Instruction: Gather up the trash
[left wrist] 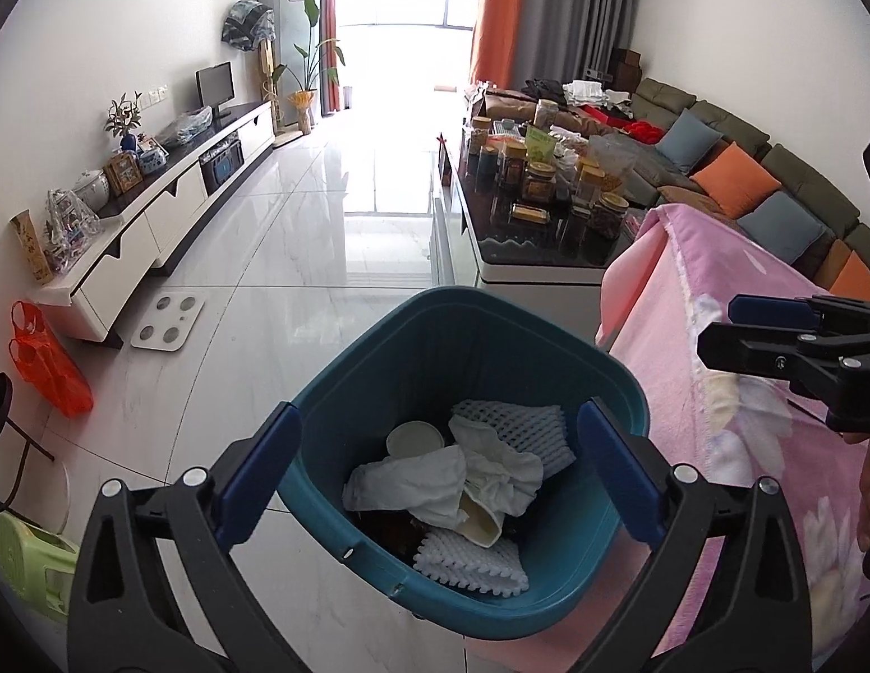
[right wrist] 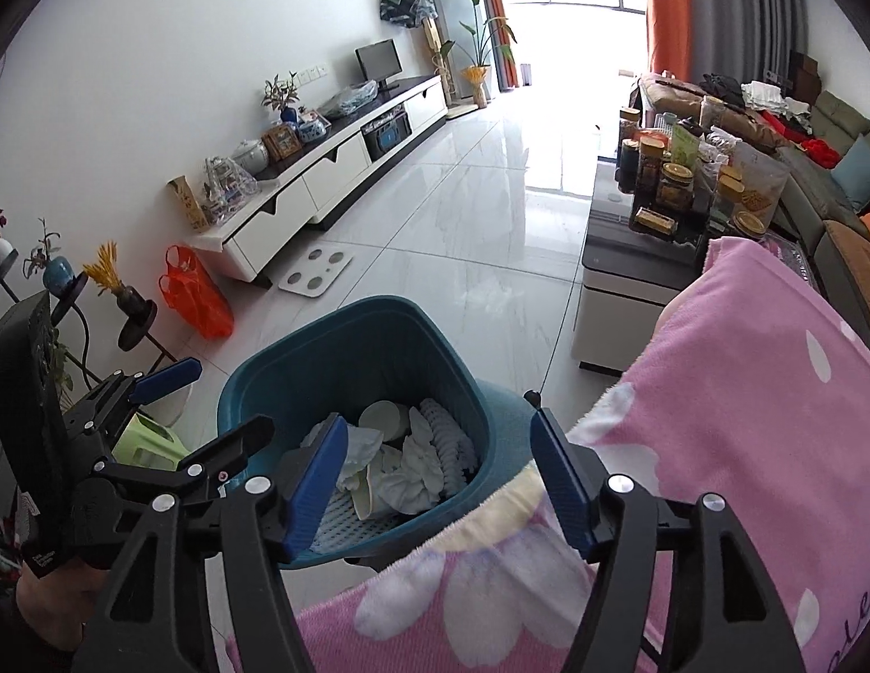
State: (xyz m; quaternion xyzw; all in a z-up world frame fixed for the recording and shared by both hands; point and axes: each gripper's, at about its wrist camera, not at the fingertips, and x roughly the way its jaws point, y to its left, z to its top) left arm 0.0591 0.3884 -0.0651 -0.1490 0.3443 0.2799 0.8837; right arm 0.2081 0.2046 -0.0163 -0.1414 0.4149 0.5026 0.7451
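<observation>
Trash (left wrist: 463, 482) heaped in teal bin (left wrist: 378, 347), lower layers hidden, left tool (left wrist: 440, 465) and right tool (right wrist: 440, 476) both wide, empty.

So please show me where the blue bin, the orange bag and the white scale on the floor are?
blue bin (left wrist: 378, 347): left wrist view, on the inner back wall.
orange bag (left wrist: 47, 370): left wrist view, on the middle of the bag.
white scale (right wrist: 314, 272): right wrist view, on its flat top.
</observation>
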